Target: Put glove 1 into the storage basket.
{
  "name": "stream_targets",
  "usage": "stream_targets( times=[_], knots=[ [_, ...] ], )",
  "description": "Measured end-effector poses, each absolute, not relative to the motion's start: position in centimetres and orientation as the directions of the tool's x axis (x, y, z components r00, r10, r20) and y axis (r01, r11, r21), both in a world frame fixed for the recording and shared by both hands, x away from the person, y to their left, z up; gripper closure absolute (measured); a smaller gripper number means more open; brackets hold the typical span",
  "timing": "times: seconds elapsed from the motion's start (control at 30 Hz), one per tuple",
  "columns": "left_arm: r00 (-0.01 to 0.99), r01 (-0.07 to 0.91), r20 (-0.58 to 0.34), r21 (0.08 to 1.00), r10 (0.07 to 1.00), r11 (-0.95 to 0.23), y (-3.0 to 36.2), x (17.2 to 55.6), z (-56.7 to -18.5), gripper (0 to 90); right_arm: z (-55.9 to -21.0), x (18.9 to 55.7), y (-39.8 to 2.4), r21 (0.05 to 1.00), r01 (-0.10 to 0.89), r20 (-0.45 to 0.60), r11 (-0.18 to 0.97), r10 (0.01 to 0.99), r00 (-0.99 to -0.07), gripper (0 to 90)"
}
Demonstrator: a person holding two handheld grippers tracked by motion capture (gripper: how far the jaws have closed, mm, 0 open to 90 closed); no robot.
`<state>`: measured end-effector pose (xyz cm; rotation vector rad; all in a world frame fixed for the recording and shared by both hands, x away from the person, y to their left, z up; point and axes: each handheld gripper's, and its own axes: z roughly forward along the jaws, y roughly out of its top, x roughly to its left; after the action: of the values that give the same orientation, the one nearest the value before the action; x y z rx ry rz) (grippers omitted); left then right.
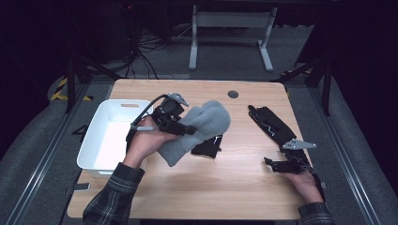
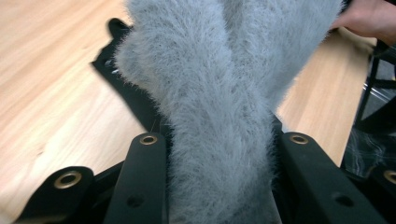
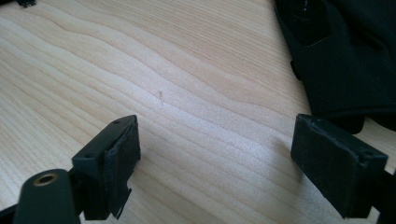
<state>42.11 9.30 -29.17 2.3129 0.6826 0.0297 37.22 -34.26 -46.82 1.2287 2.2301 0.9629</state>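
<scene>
A pair of grey fuzzy mittens (image 1: 204,125) hangs lifted above the table, and my left gripper (image 1: 187,128) is shut on it. In the left gripper view the grey mittens (image 2: 219,93) fill the gap between the two black jaws of the left gripper (image 2: 223,140). A small black glove (image 1: 207,147) lies on the wood just under the mittens; it appears as the black glove (image 2: 126,88) behind the fur. My right gripper (image 1: 272,165) rests low at the right, open with nothing between its jaws. In its own view the right gripper (image 3: 219,144) stands over bare wood.
A white bin (image 1: 101,140) stands at the table's left edge, beside the left hand. A long black glove (image 1: 270,121) lies at the right, just beyond the right gripper, and is seen as dark fabric (image 3: 345,60). A round grommet (image 1: 233,94) sits near the far edge.
</scene>
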Motion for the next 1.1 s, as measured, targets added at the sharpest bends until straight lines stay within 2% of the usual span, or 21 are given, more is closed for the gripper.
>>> stream_targets(
  times=[0.7,1.1],
  knots=[
    [0.726,0.581,-0.159,0.663,0.669,-0.472,20.2,42.5,-28.0,66.9,-46.8,37.2,-34.2,0.738,0.564,-0.030,0.371,0.853,-0.522,16.3],
    [0.602,0.684,-0.201,0.630,0.773,-0.368,26.0,43.0,-30.5,66.9,-46.8,37.2,-34.2,0.738,0.565,-0.029,0.369,0.853,-0.521,16.3]
  ],
)
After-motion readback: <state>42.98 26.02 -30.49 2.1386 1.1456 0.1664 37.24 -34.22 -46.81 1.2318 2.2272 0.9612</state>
